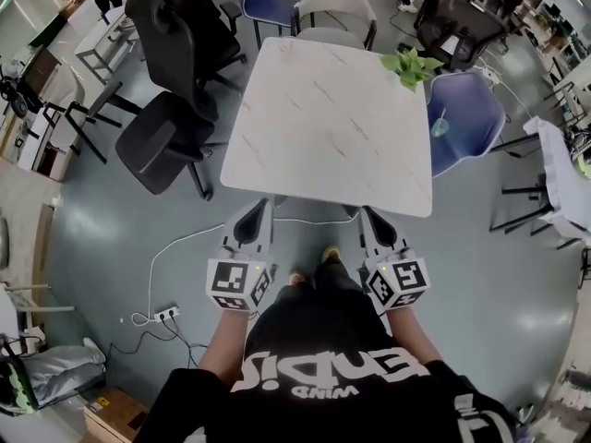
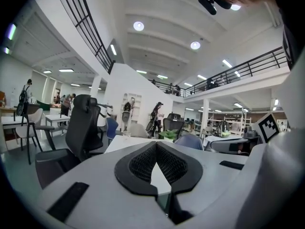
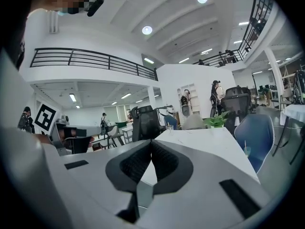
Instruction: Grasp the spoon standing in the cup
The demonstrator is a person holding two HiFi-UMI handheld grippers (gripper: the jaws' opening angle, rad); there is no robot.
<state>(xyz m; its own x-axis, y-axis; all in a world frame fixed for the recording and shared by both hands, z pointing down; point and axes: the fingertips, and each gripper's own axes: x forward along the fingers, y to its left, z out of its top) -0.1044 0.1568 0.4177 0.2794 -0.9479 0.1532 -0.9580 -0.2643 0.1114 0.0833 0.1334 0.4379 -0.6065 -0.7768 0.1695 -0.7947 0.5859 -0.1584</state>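
A small teal cup (image 1: 440,127) with a thin spoon handle standing in it rests on the seat of a blue chair (image 1: 466,118), right of the white marble table (image 1: 323,127). The right gripper view shows that cup (image 3: 246,150) beyond the table's right edge. A clear glass (image 3: 169,127) stands on the table's far left corner, also seen in the left gripper view (image 2: 126,135). My left gripper (image 1: 256,207) and right gripper (image 1: 369,212) are held side by side just short of the table's near edge. Both point at it, shut, with nothing between their fingers.
A green potted plant (image 1: 411,65) sits on the table's far right corner. Black office chairs (image 1: 171,132) stand to the left, and more chairs (image 1: 334,7) at the far end. A power strip and cable (image 1: 166,315) lie on the floor at left.
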